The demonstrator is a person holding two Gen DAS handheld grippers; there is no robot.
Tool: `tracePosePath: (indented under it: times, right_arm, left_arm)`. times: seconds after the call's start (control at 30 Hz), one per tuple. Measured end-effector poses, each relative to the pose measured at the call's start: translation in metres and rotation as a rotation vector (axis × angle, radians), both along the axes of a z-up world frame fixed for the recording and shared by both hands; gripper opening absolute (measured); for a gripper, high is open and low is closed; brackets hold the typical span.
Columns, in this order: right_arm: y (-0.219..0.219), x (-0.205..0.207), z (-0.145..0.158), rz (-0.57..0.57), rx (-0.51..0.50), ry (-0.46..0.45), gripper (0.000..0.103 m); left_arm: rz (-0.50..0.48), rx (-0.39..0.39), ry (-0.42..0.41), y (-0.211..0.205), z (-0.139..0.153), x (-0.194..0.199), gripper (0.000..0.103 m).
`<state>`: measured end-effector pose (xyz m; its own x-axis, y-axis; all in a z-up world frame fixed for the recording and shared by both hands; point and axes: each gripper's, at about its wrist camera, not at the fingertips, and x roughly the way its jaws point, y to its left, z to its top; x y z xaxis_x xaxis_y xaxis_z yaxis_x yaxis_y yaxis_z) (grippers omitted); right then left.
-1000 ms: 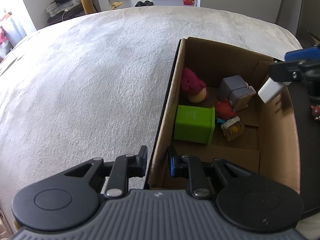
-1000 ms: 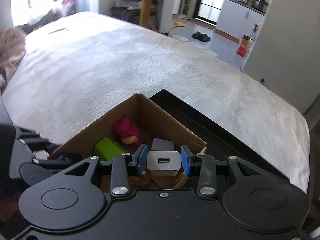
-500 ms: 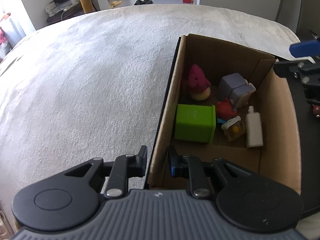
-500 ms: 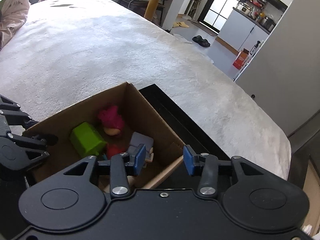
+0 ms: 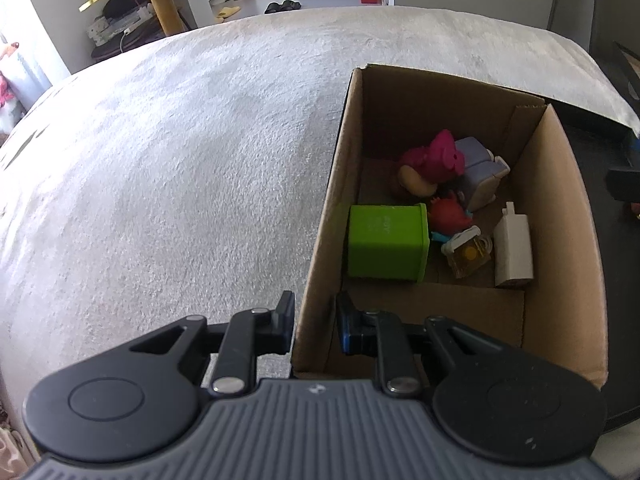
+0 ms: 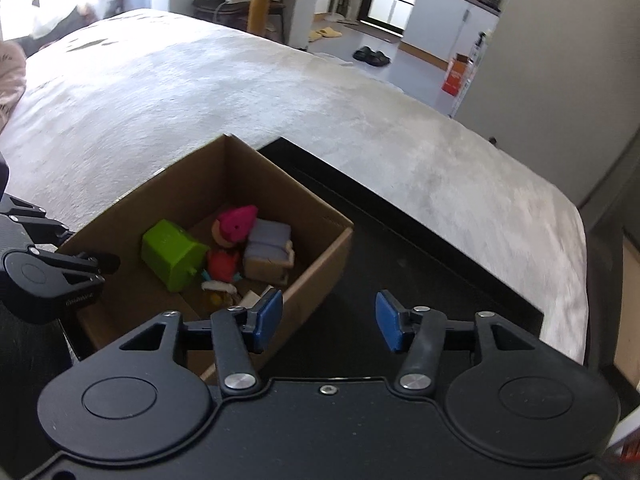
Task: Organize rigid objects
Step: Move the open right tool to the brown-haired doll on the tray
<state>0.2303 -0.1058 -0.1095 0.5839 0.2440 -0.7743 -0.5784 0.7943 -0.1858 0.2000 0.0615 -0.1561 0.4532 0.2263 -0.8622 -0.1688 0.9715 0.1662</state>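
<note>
- Left wrist view: a pale carpeted floor [image 5: 160, 152] fills the frame, with a dark low surface [image 6: 400, 264] beside it.
- An open cardboard box [image 5: 560, 240] sits partly on that dark surface, its left wall along the carpet's edge.
- The left gripper [image 5: 314, 320] straddles the box's near left wall, fingers close on either side of the cardboard; whether the pads press it cannot be told.
- The right gripper [image 6: 328, 322] hangs over the dark surface just beside the box, fingers spread with nothing between them, having just been opening.
- Inside the box, a green cube [image 5: 386, 242] lies nearest the left wall.
- A grey block figure [image 5: 480, 176] and a pink toy [image 5: 434, 160] rest toward the far end.
- A white charger [image 5: 513, 250] lies against the right wall.
- A red toy [image 5: 448, 214] and a small clear-cased piece [image 5: 466, 254] sit between the cube and the charger.
</note>
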Motion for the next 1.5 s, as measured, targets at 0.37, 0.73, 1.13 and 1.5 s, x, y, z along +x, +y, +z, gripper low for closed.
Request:
tracePosePath:
  times: [0.37, 0.73, 1.13, 1.5]
  right_arm:
    - [-0.043, -0.002, -0.007, -0.094, 0.047, 0.013, 0.054]
    - [-0.085, 0.0, -0.02, -0.165, 0.079, 0.016, 0.056]
    - [-0.133, 0.016, -0.034, -0.252, 0.103, 0.009, 0.055]
    - [-0.153, 0.034, -0.058, -0.247, 0.082, 0.021, 0.051]
  left_arm:
    - [-0.02, 0.073, 0.015, -0.01, -0.001, 0.0, 0.021]
    - [-0.034, 0.157, 0.028, -0.021, -0.003, 0.002, 0.023]
    - [-0.045, 0.223, 0.036, -0.031, -0.005, 0.002, 0.024]
    - [-0.049, 0.263, 0.05, -0.042, -0.009, 0.006, 0.026]
